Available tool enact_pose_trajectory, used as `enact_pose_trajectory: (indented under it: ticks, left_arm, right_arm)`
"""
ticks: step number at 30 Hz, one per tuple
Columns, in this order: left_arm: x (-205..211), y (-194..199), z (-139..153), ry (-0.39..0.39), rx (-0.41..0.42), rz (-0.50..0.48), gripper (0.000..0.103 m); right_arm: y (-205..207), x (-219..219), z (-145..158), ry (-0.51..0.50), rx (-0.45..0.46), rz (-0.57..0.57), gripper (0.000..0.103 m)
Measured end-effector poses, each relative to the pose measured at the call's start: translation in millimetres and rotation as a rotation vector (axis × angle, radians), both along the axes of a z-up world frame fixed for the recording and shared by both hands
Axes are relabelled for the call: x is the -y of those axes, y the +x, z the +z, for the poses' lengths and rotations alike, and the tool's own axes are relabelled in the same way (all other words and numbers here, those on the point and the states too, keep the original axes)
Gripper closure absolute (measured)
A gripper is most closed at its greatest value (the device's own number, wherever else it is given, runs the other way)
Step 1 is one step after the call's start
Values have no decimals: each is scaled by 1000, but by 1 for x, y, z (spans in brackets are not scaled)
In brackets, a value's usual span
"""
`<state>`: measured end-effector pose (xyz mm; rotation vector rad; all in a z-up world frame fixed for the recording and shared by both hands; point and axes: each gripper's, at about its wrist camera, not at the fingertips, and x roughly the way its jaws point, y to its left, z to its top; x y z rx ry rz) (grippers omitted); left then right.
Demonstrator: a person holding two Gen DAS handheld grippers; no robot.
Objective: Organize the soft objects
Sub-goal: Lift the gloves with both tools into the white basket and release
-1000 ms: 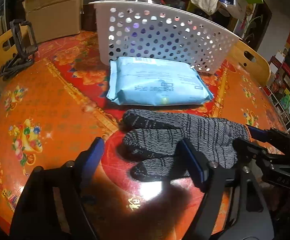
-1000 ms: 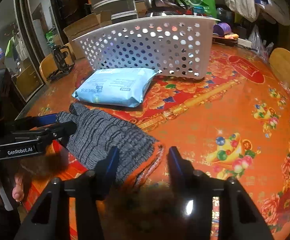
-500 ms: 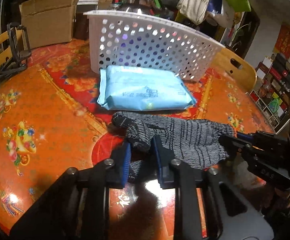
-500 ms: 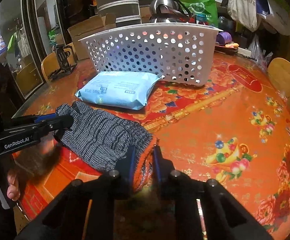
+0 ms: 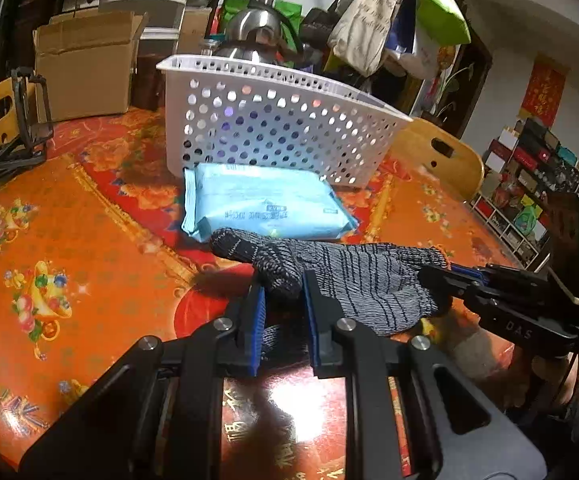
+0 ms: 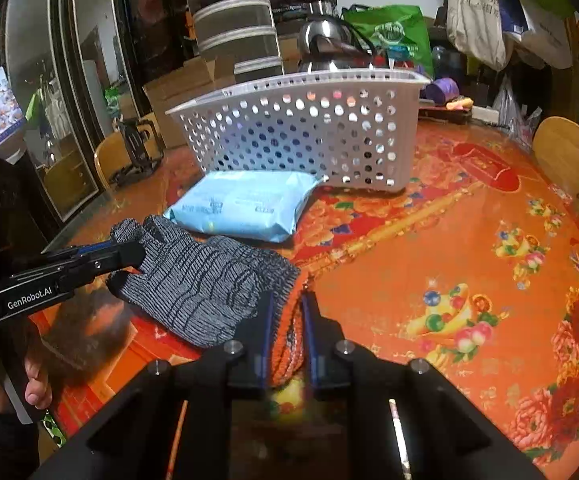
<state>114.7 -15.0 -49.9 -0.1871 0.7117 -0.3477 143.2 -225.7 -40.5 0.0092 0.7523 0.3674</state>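
I am pinching the grey glove's (image 5: 341, 276) fingertips with my left gripper (image 5: 283, 300) while my right gripper (image 6: 287, 320) is clamping its orange cuff. The glove is hanging between them above the table (image 6: 429, 248).

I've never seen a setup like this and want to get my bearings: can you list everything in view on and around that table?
glove: 1, grey knit with orange cuff, near side of table, held at both ends
wipes pack: 1, light blue, flat between glove and basket
basket: 1, white perforated plastic, behind the pack
table: 1, orange-red floral cover
kettle: 1, steel, behind the basket
cardboard box: 1, brown, back left
chairs: 2 wooden backs at table edge
black stand: 1, far left of table
left gripper: jaws shut on glove's fingers
right gripper: jaws shut on glove's cuff
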Motion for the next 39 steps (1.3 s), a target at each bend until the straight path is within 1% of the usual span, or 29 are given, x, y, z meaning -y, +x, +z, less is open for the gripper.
enact_pose_trajectory:
  ticks: [4,7,13,15,17,20,23,27,33,39]
  left_arm:
    - [-2,-6,4,-16,37,-4,88]
    - [-2,-8,5,-17,42,-4,88]
    - [1,-10,5,3,55,-4,88]
    - [0,-11,6,-3,62,-4,88]
    - [1,-13,8,-3,72,1,89]
    - [1,-21,12,-17,91,5,89]
    - [5,-28,18,-9,112,1,90]
    - [4,-38,32,-29,138,-7,90]
    - [3,-49,56,-34,172,-10,90]
    - [0,-47,90,-39,209,-3,90]
  right_arm:
    - [-4,0,3,6,25,-2,91]
    - [-4,0,4,8,28,-3,91]
    - [-7,0,6,8,47,-4,91]
    - [-9,-1,7,1,59,-10,91]
    - [-13,-4,9,-17,81,-11,91]
    - [-18,-4,15,-7,93,-11,91]
    - [-23,-4,25,-10,118,-15,91]
    - [-31,0,42,-3,158,-17,91]
    - [-39,-1,63,-3,198,-15,91]
    - [-28,0,96,6,233,-6,91]
